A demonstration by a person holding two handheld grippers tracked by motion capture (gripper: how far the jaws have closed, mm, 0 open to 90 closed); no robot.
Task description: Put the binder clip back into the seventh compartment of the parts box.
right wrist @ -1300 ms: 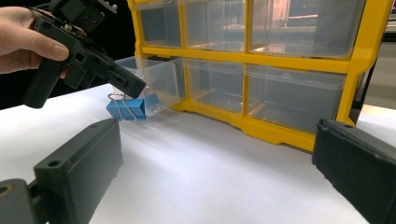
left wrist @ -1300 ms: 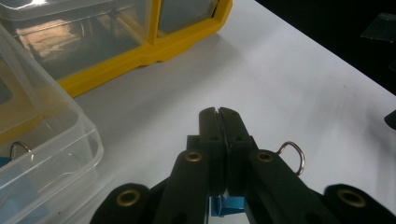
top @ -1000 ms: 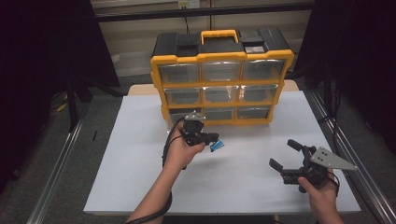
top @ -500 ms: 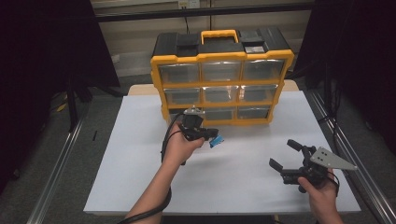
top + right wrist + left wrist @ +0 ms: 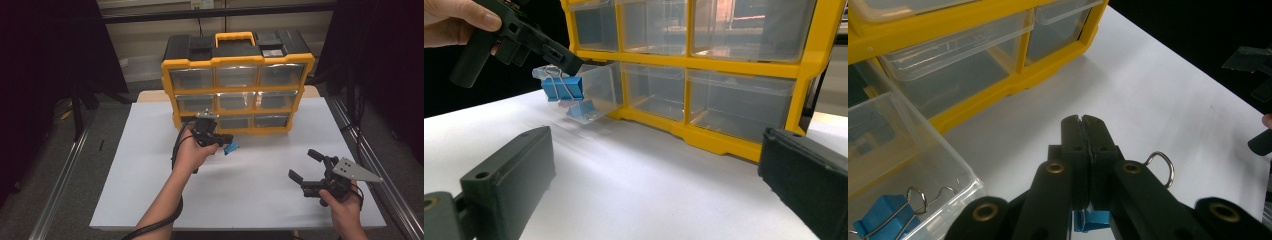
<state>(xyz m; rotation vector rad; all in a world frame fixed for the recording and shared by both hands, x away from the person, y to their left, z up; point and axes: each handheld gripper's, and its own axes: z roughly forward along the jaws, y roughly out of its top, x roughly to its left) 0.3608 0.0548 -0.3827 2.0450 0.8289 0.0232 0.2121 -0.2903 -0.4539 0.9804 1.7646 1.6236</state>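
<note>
My left gripper (image 5: 225,142) (image 5: 1081,122) hangs in front of the organizer's bottom-left corner, shut on a blue binder clip (image 5: 231,148) (image 5: 1088,220) by its wire handle. In the right gripper view that left gripper (image 5: 566,61) holds the blue binder clip (image 5: 563,87) just above a clear drawer (image 5: 596,87) pulled out of the bottom row. A second blue clip (image 5: 879,220) lies inside the clear drawer (image 5: 923,170). My right gripper (image 5: 304,165) (image 5: 656,165) rests low over the table at the front right, open, nothing between its jaws.
The yellow and black organizer (image 5: 237,65) (image 5: 704,135) with clear drawers stands at the back of the white table (image 5: 150,165). Its other drawers are closed. Dark curtains and metal rails flank the table.
My left gripper has edged slightly up and toward the organizer with the blue clip still in it. The right gripper has stayed still.
</note>
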